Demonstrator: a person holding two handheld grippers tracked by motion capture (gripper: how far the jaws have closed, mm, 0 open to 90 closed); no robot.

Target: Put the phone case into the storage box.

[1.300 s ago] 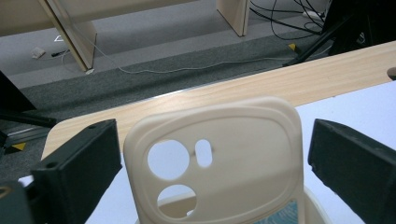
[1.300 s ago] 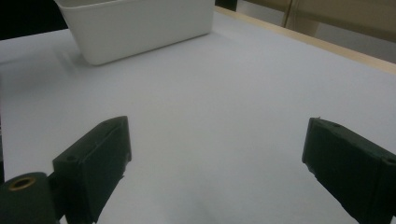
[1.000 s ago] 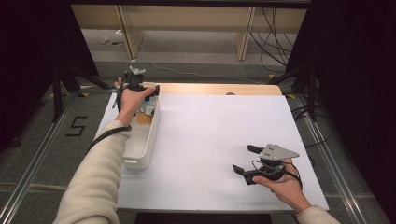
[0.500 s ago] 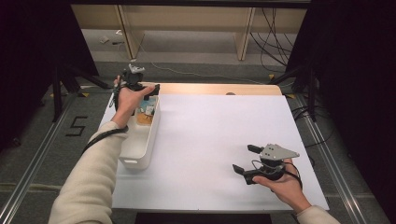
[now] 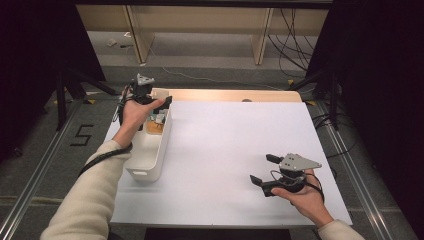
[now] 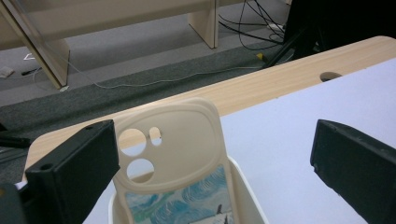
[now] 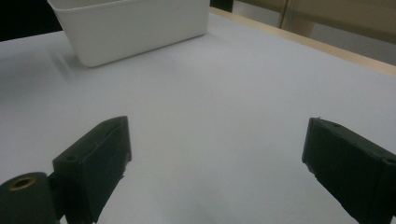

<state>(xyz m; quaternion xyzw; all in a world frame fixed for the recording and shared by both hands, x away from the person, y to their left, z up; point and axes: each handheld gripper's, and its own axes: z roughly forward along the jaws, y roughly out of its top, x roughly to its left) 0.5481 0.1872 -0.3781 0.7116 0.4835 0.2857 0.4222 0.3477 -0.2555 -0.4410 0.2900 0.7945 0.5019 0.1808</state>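
The left gripper (image 5: 157, 102) hovers over the far end of the white bin (image 5: 150, 150), which sits along the left edge of the white table (image 5: 225, 150). Its jaws stand wide apart and grasp nothing. In the left gripper view a cream phone case (image 6: 175, 158), with camera cut-outs and a blue wave print, stands upright in that end of the bin, leaning against the wall between the spread jaws and just beside one of them. The wide spread likely gives room to straddle the case, or follows from letting it go; which of the two cannot be told. The right gripper (image 5: 264, 172) rests near the table's front right, well apart from the bin, jaws also released and empty, seemingly parked to stay out of the way.
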